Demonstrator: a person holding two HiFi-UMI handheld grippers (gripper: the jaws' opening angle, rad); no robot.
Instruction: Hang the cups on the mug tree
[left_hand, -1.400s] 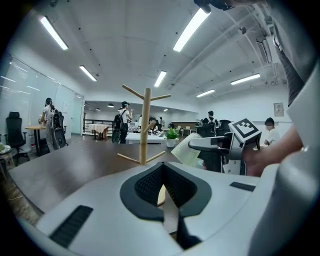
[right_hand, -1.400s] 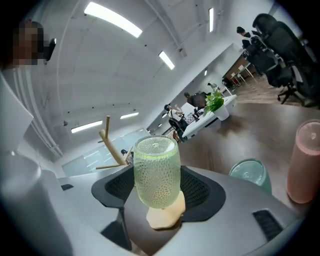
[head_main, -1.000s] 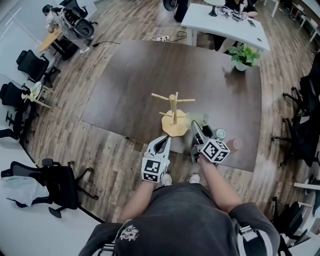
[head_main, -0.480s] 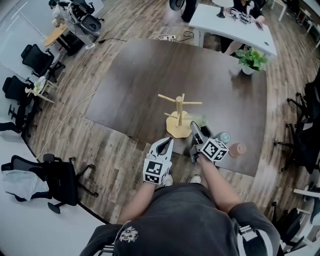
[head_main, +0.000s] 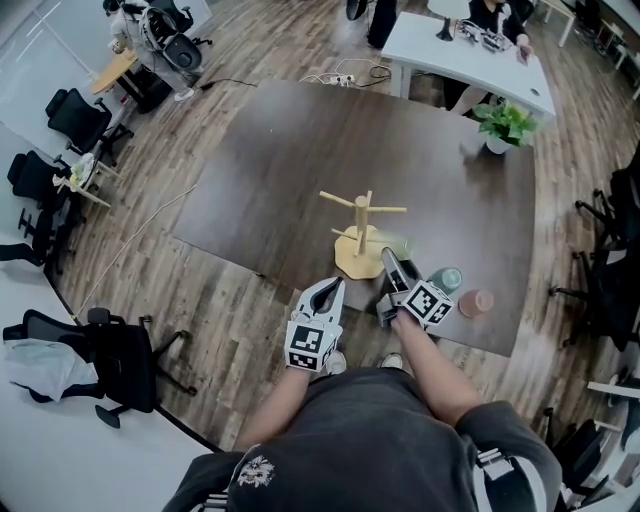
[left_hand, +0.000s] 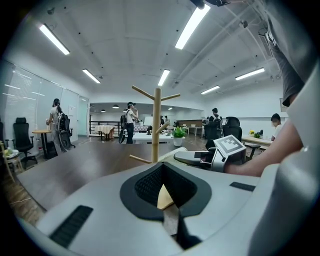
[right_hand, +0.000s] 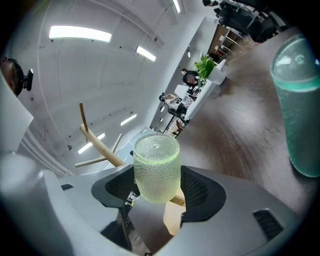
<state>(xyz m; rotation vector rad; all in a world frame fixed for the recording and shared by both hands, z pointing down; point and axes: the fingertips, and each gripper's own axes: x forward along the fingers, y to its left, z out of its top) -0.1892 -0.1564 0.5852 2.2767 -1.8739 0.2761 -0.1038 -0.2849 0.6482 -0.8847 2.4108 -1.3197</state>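
Head view looks steeply down; both gripper views sit low and close, all sharing the mug tree (head_main: 361, 228).

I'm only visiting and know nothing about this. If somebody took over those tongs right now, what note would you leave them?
Left tongs: shut, empty, near the table edge.
Right tongs: shut on the green cup, close to the foot of the mug tree.
Mug tree: every peg bare.
Teal cup and pink cup: standing on the table, right of the tree.
Done: green cup gripped.
Left: hang all three cups.
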